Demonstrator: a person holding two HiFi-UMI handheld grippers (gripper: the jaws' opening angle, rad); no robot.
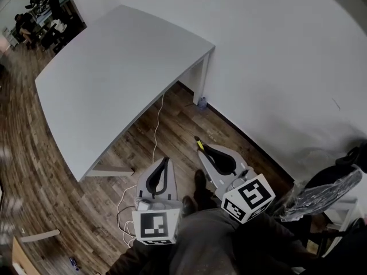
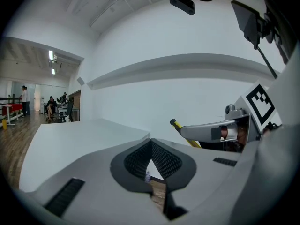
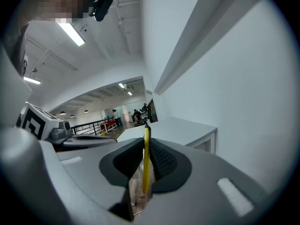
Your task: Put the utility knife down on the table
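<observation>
Right claw (image 3: 145, 146) pinching the utility knife (image 3: 146, 165) – yellow body edge-on between the two dark pads, dark tip sticking out past the claw. From the head view the right claw (image 1: 205, 150) is held low over the wood floor (image 1: 51, 171), with the knife (image 1: 199, 144) poking out at its front end, pointing roughly toward the wall (image 1: 287, 56). Knife is off the white surface (image 1: 114, 67), which is bare and stands up and to the left of both claws.

Left claw (image 2: 151, 143) pressed together at the tips, nothing in it – only a bit of floor and a small bottle (image 2: 147, 176) show through the gap below the tips. In the head view the left claw (image 1: 167, 161) sits just beside the right one, both over the floor near the person's legs. The left gripper view also catches the knife (image 2: 177, 125) in the other claw, off to the right.

White cable (image 1: 155, 132) trails across the floor under the surface's edge. Bottle (image 1: 202, 102) stands by the surface's leg at the wall.
</observation>
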